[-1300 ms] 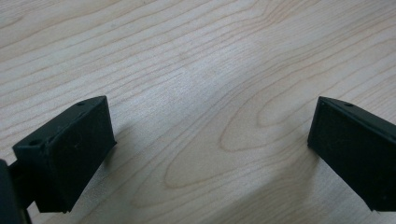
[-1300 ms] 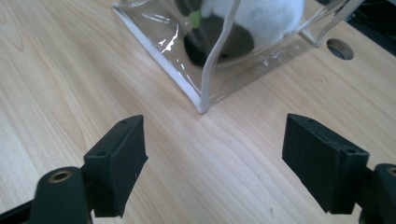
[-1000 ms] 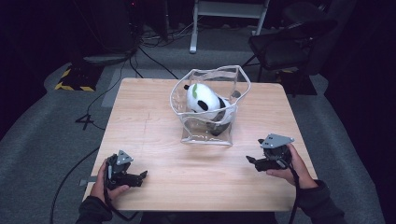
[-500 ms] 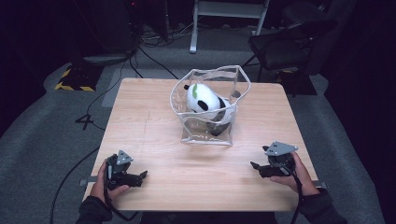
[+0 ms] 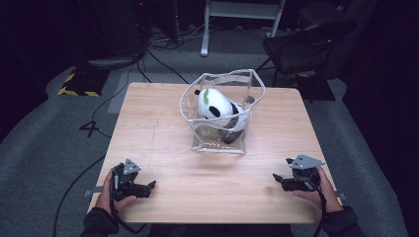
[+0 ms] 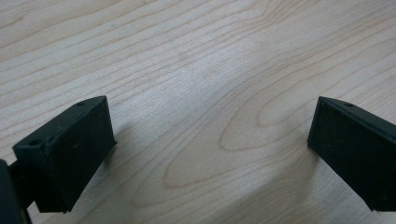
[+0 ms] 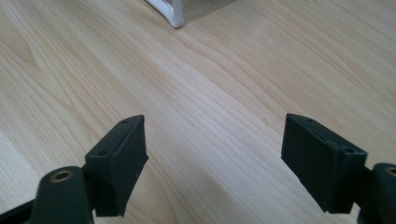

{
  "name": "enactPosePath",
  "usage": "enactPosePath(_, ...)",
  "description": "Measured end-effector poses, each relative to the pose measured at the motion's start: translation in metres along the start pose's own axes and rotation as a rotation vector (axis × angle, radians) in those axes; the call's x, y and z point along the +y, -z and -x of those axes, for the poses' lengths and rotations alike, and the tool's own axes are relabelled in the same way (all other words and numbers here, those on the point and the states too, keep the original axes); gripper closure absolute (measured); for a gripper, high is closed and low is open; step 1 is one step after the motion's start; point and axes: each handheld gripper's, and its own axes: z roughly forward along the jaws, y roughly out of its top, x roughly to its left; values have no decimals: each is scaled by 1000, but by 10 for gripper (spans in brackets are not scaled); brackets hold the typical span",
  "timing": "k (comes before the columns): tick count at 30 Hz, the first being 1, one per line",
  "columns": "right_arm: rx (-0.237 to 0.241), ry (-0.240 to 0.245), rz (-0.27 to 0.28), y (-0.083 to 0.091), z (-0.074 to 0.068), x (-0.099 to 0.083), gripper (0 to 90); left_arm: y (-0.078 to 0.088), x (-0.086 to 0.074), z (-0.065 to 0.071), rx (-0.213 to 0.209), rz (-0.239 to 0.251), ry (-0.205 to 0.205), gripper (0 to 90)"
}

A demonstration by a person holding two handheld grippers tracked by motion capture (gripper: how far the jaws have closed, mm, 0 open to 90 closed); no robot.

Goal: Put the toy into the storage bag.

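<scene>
Between the two pairs of tongs and farther from the person than either, a clear soft-plastic bag with white trim (image 5: 222,118) stands on the pale wooden tabletop (image 5: 163,133), its mouth gaping upward. Inside it lies a white and black plush panda with a green mark on its head (image 5: 215,106), leaning against the bag's wall.

Well apart from the bag, near the tabletop's near edge, the left tongs (image 5: 147,188) rest in the person's left hand (image 5: 114,196), tips pointing toward the right tongs. Seen through the left gripper view, the left tongs (image 6: 210,154) stand wide apart, with bare wood grain between the black jaws and nothing held.

Opposite them, the right tongs (image 5: 277,179) sit low over the tabletop in the person's right hand (image 5: 316,190), tips pointing toward the left tongs, a grey three-cornered plate (image 5: 306,161) on top. Along the right gripper view, the right tongs (image 7: 215,158) are also apart and empty; beyond their tips, at the top of that view, a white-trimmed corner of the bag (image 7: 170,11) shows, well clear of the jaws.

A black cable (image 5: 74,190) trails from the left tongs off the tabletop's edge.
</scene>
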Motion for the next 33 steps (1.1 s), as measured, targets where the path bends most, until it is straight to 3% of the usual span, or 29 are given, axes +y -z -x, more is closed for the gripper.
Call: enactPosePath(33, 19, -185, -42, 9, 29, -61, 224, 0, 0, 0, -1, -2, 1, 5)
